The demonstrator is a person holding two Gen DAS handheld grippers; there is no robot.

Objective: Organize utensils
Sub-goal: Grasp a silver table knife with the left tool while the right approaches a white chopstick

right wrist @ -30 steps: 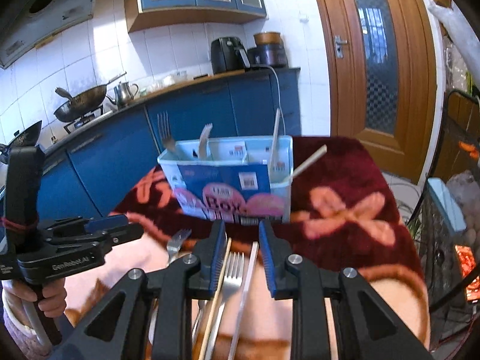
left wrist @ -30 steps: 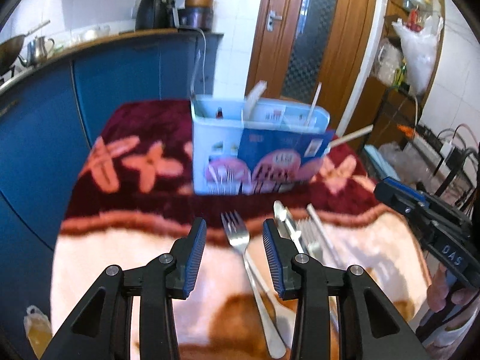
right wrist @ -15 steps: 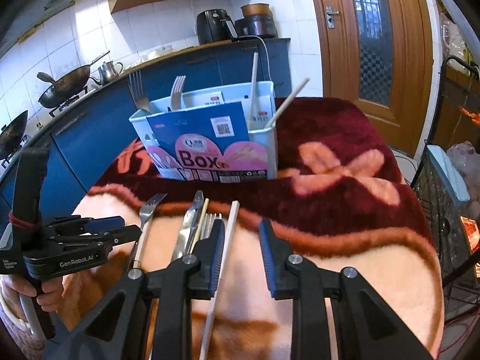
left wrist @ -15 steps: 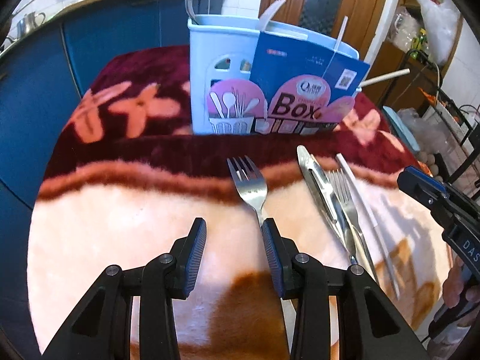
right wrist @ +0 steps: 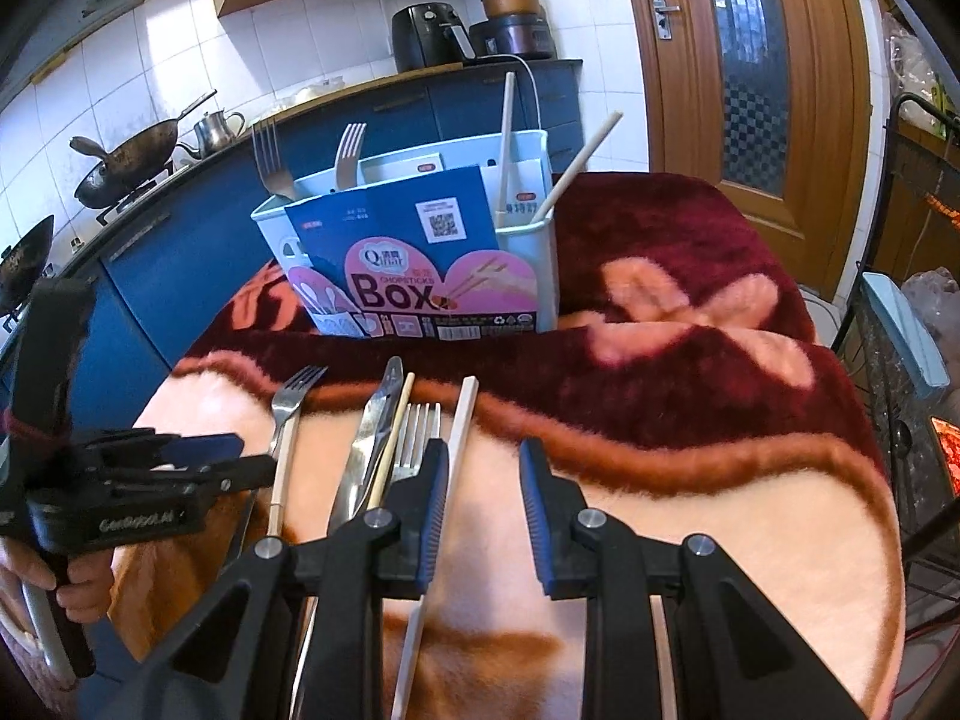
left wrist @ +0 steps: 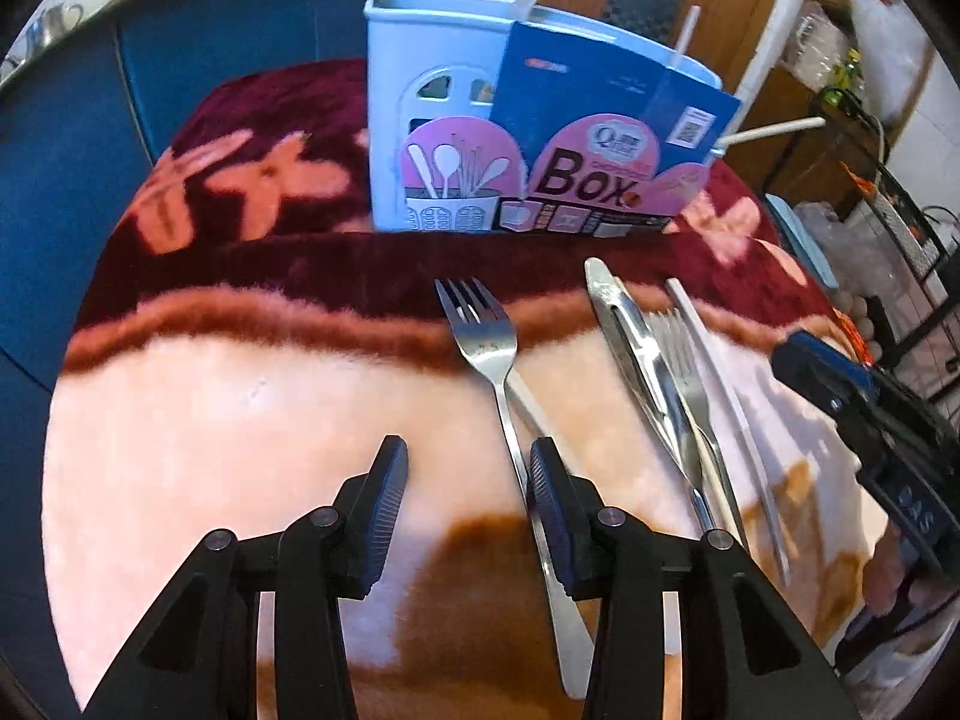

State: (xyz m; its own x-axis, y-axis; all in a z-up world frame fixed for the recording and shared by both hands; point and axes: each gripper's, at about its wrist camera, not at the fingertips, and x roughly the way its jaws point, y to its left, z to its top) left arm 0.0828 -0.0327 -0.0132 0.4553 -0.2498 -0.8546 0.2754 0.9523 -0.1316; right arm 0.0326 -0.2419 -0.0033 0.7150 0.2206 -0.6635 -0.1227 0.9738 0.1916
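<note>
A fleece blanket point(left wrist: 240, 450) covers the table. The left gripper point(left wrist: 462, 492) is opening, empty, its right finger touching the fork point(left wrist: 483, 342) handle. The right gripper point(right wrist: 483, 480) is part-open, empty; better to centre each before closing

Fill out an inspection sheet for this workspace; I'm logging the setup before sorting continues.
Surface: plush blanket, maroon and peach, covers the table.
Job's things: lone fork lies by the left gripper; knife, second fork and white chopstick lie bunched; holder box already holds forks and chopsticks.
Clutter: nothing seen.
Grippers: left gripper opening, lone fork's handle just inside its right-hand finger; right gripper open, nothing between fingers.
Cables: white cord behind box.
Surroundings: wok, kettle, wooden door.
</note>
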